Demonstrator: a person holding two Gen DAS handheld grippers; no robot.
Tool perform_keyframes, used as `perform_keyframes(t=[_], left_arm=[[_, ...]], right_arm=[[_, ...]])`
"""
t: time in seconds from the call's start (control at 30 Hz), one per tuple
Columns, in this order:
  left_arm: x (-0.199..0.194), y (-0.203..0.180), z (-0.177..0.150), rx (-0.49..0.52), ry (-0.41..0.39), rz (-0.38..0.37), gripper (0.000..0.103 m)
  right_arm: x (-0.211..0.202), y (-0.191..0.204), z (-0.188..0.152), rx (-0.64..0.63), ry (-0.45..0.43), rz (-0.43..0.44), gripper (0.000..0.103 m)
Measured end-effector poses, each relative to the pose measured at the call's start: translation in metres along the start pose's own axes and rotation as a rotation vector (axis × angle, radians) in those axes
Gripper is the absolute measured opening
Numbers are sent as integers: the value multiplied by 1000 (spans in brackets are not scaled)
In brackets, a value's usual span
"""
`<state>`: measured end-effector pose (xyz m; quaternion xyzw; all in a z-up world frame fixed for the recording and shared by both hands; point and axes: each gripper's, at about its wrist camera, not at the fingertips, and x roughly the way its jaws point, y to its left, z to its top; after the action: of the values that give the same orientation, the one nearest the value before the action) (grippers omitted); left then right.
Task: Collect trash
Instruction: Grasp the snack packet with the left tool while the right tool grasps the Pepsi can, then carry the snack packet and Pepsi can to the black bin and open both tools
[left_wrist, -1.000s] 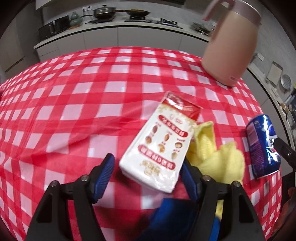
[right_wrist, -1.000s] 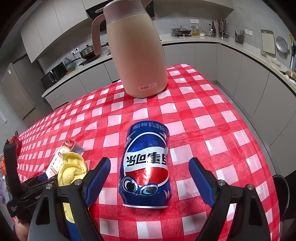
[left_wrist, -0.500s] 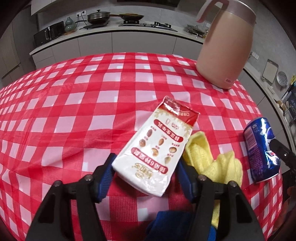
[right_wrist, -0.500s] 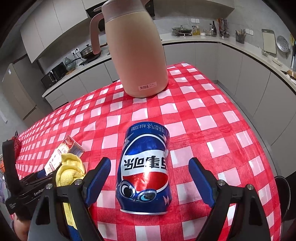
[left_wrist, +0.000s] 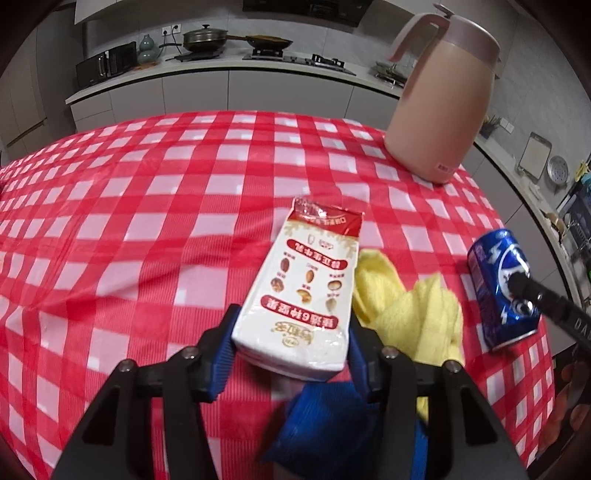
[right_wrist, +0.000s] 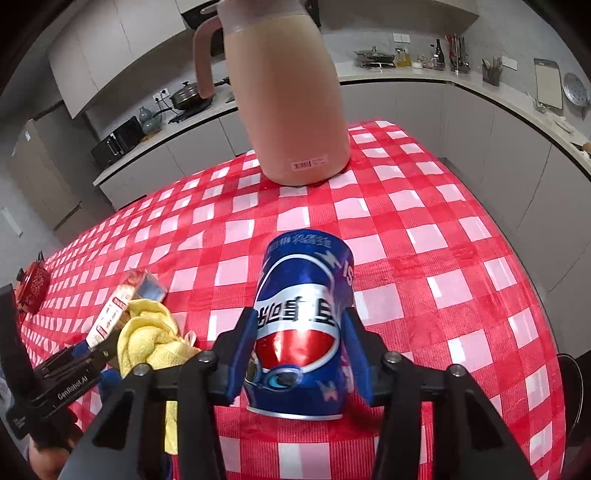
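Kitchen setting: a counter (left_wrist: 155, 206) under a red-and-white checked cloth, with cabinets and a stove behind it.

Left claw (left_wrist: 291, 345): its blue pads sit against both long sides of the near end of a white-and-red snack packet (left_wrist: 310, 291), so it appears closed on the packet. Whether the packet is clear of the cloth cannot be told. Just beside the packet, toward the counter's right edge, lies a crumpled yellow cloth (left_wrist: 410, 310); a blue cloth (left_wrist: 317, 417) lies under the claw at the near edge.

Right claw (right_wrist: 301, 350): its pads flank a dented blue cola can (right_wrist: 303, 317) lying on its side near the counter's right edge, base toward the camera. The pads look to touch or nearly touch the can's sides; a firm grip cannot be confirmed. Beyond the can, toward the far right corner, stands a tall pink jug (right_wrist: 284, 99), upright and well apart from it. The left view also shows the can (left_wrist: 502, 291) with a dark claw finger across it.

Step in hand, as a judgement: both pieces of trash are being grasped at once, one per claw. Next, each grip calls for firming up, then a straight lift. The thin packet may slip or fold, and the dented can may roll, so a hold across its middle is advisable. No bin is visible in either view.
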<state>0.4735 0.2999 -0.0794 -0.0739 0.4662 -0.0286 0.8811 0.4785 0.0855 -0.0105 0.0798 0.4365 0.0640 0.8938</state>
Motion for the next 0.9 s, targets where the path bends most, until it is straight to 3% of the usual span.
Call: perform_keyframes(t=[0.13,0.2,0.27,0.43,0.47,0.63,0.9], left_arm=[[6,-4,1,7,26,24,56],[8,-6,4,11,31,30,65],[10,-8,8,20,19,36,69],[22,-9,11,27,36,0,65],[21,-10,10,32,22,4,54],[20,-10,8,43,12,-7,52],[11,-5,2,28,-9,-8,51]], right_arm=[[0,-1,-2,9,-1,-4,51],[3,-2,-1,10,16,-11,64],[4,-4,-2,21,18,-25,70],[12,-9,-3,52,39,7,70],[14,-8,-3,44,43,10,70],[26,-6,-6,48,76,28,67],[20,-2,-11,10,52,21,66]])
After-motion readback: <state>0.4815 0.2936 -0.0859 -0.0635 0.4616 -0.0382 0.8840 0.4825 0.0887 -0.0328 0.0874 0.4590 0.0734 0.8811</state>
